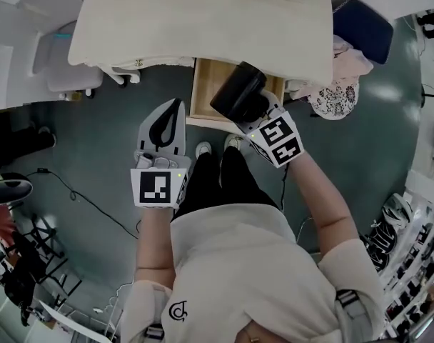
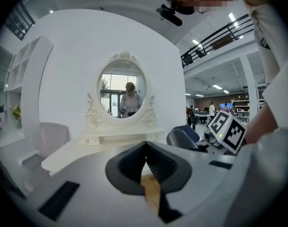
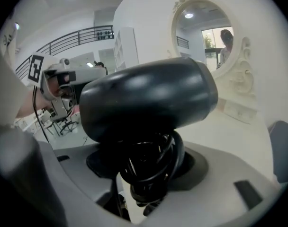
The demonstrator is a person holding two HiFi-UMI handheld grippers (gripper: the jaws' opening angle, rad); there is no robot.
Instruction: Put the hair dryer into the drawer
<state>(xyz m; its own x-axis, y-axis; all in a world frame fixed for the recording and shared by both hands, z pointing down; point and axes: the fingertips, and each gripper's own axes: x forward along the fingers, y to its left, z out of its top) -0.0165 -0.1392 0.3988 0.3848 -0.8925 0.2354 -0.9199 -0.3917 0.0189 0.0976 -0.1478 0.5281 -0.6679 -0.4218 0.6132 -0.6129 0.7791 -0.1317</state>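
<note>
Two grippers are in view, and we record each in turn. We find the right gripper [image 1: 258, 114] clamped on the handle of the black hair dryer [image 1: 237, 90], with the cord coiled round that handle. From above, the dryer overlaps the open wooden drawer [image 1: 205, 84] under the white vanity table [image 1: 203, 27]; we cannot tell whether it has entered. The left gripper [image 1: 174, 113] sits beside the drawer, jaws together and empty.

Grey-green glossy floor [image 1: 96, 120]. White dressing table [image 1: 203, 20] against a white wall [image 2: 73, 56], with an oval mirror [image 2: 122, 91] in an ornate frame. Pale chair [image 1: 67, 66] at left, dark blue seat [image 1: 363, 27] at right. Balcony railing [image 2: 220, 34] high up; ceiling strip lights [image 2: 232, 17] on.
</note>
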